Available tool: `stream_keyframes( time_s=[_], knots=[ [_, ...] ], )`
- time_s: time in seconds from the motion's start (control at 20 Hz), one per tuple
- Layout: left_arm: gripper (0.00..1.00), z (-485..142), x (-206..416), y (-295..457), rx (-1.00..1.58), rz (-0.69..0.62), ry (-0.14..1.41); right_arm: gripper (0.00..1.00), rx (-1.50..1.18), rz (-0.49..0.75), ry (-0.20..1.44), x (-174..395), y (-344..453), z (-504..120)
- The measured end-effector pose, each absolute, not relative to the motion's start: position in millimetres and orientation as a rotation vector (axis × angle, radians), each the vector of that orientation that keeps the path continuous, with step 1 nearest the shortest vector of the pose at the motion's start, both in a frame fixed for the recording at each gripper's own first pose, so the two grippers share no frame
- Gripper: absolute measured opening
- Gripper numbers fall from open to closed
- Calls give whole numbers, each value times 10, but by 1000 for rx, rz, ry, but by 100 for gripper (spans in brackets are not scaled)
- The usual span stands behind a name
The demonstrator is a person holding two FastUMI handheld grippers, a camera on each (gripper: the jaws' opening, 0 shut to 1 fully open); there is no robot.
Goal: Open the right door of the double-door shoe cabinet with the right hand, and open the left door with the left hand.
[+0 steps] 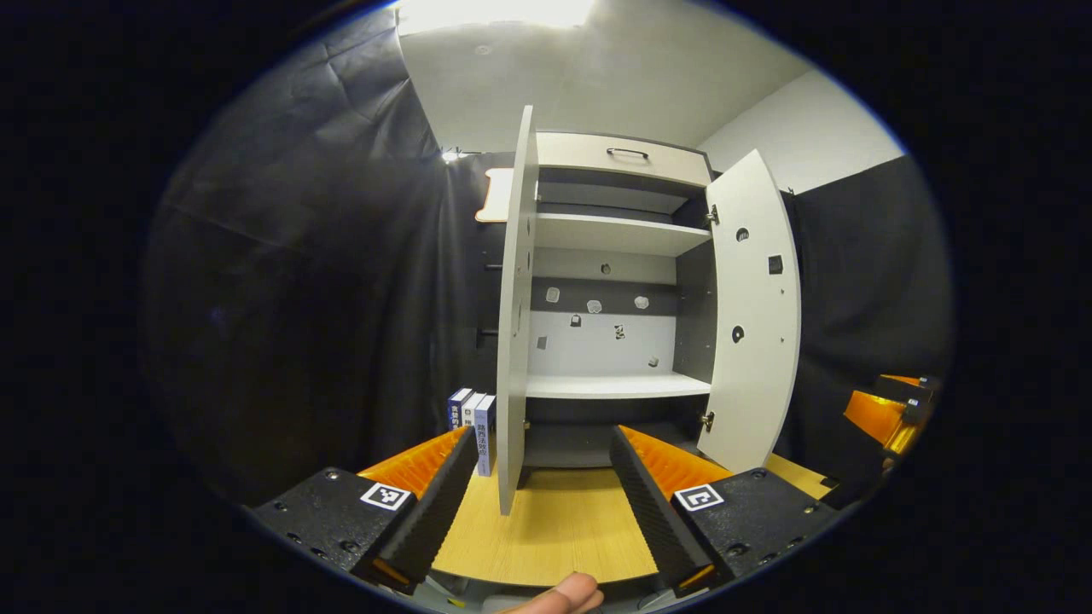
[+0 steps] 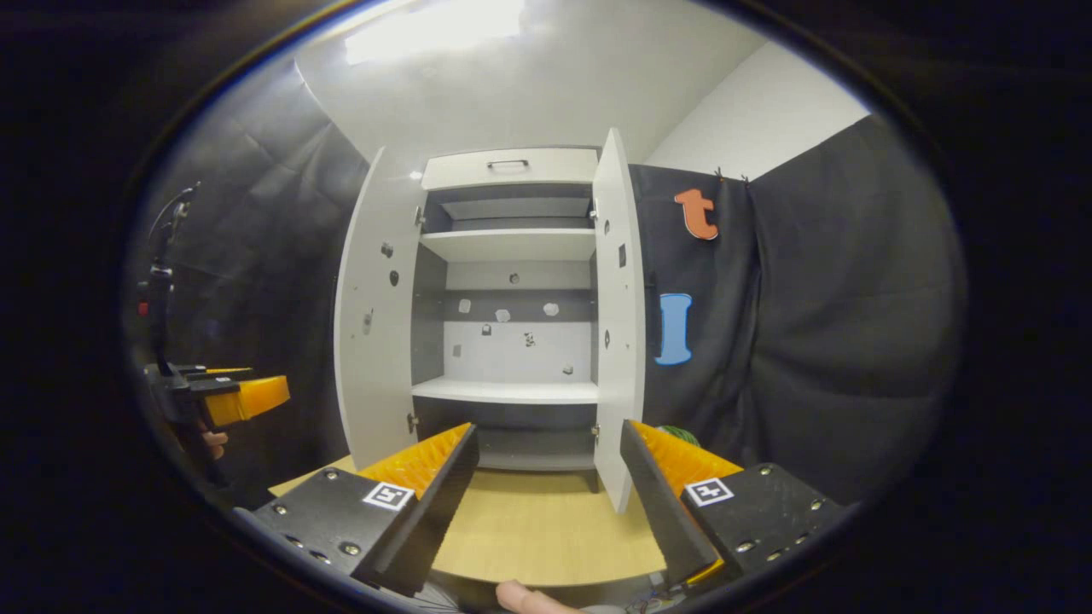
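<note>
Left door (image 1: 516,315) edge-on between spread left gripper (image 1: 542,486) jaws, seemingly untouched, right gripper (image 2: 546,482) spread

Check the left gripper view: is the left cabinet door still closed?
No. The left door stands swung out edge-on toward the camera, and the shelves inside the cabinet are exposed.

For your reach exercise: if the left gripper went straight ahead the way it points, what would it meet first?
Probably the left door, edge-on between the open left gripper fingers, though depth is unclear.
</note>
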State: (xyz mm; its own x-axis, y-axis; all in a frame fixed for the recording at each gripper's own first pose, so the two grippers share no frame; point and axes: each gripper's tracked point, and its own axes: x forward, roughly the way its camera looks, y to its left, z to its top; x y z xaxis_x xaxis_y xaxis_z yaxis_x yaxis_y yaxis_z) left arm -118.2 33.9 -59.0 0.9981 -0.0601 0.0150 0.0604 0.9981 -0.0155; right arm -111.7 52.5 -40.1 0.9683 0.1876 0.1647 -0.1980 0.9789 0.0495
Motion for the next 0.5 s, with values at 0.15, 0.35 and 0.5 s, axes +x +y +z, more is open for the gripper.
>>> stream_keyframes(
  time_s=[0.15, 0.35, 0.5],
  knots=[
    [99, -635, -1235, 282, -3, -78, -10, 97, 48, 190, -166, -1117, 544, -386],
    [96, -666, -1202, 308, -5, -65, 4, 99, 46, 191, -161, -1119, 555, -407],
    [96, -652, -1184, 342, -4, -58, 4, 97, 51, 185, -160, -1101, 519, -395]
  ],
)
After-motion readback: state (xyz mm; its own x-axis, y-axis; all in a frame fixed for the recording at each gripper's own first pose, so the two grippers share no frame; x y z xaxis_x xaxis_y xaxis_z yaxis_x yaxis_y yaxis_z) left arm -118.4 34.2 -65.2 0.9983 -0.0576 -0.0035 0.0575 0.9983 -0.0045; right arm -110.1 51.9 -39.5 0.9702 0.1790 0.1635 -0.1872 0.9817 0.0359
